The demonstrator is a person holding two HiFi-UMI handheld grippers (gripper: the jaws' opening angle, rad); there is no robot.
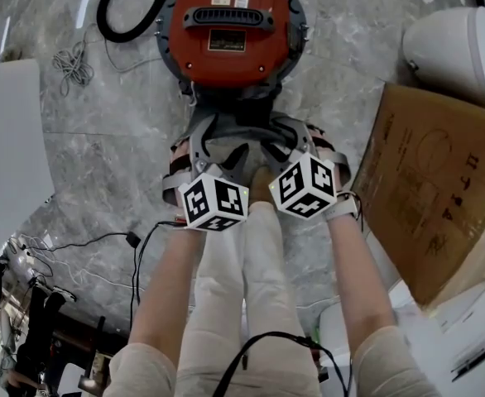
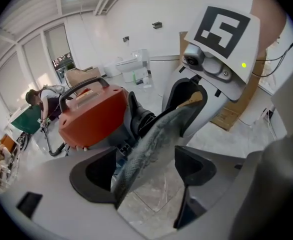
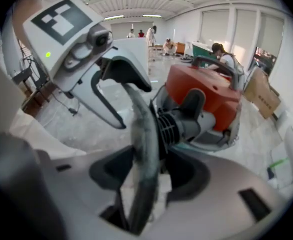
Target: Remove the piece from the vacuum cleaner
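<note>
A red vacuum cleaner [image 1: 226,31] stands on the marble floor, and its grey front end points toward me. A flat, dusty grey piece [image 1: 226,149] sticks out from that front end between both grippers. In the left gripper view the grey piece [image 2: 151,144] leans against one jaw of my left gripper [image 2: 146,171], and floor shows between it and the other jaw. My right gripper [image 3: 146,176] has its jaws set wide around the grey piece [image 3: 145,149], which shows edge-on and blurred. Both grippers face each other across it.
A brown cardboard box [image 1: 441,180] lies at the right beside a white rounded unit [image 1: 458,48]. A black hose [image 1: 127,7] loops at the vacuum's left, with a bundle of grey cable [image 1: 75,63] and a white board [image 1: 7,147] farther left. People stand far off in the room.
</note>
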